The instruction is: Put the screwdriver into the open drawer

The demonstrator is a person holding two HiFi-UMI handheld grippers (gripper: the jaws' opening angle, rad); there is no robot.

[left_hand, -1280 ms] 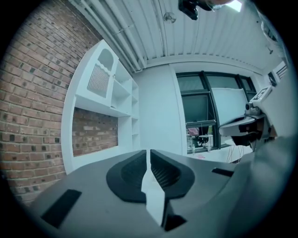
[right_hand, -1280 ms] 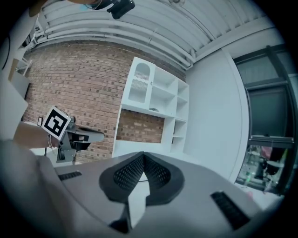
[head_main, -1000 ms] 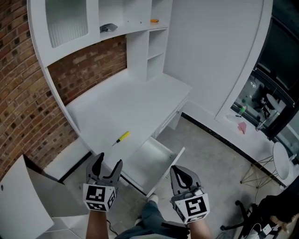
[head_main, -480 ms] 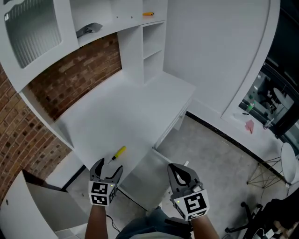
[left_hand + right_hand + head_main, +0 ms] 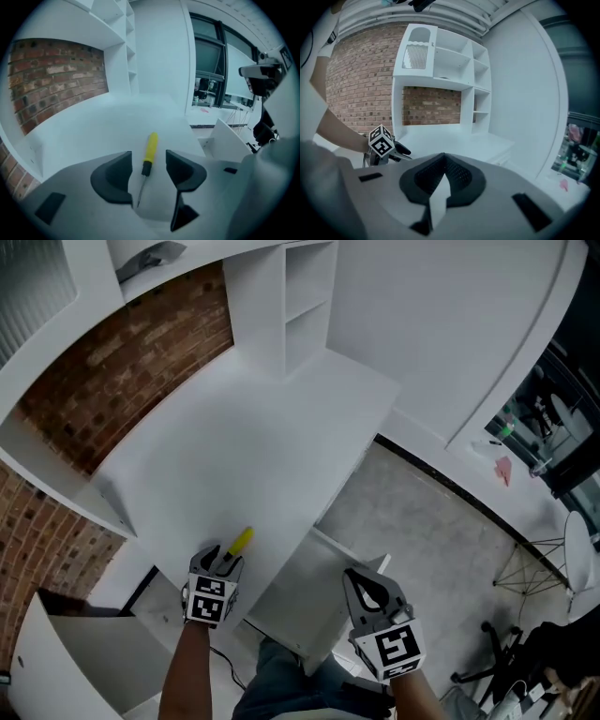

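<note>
your left tool (image 5: 148, 165) sits low over the table (image 5: 253, 446) with its jaws spread, and they've just been closing in a bit. the screwdriver (image 5: 149, 152) lies flat on the table right between them, with the yellow handle pointing away from you and the thin shaft pointing back toward the tool. there's a gap on each side of it, so neither pad is pressing on it.

in the head view the screwdriver is near the table's front edge, just left of the open drawer (image 5: 305, 592). the drawer sticks out over the grey floor (image 5: 422, 531), and the screwdriver isn't in it yet.

your right tool (image 5: 366, 585) hangs over the drawer's right end. its jaws are pressed together with nothing between them. it's well apart from the screwdriver and aimed out across the table toward the white shelves (image 5: 305, 296) and the brick wall (image 5: 122, 371). from the right gripper view you can see the left tool's marker cube off to the left, low by the table.
</note>
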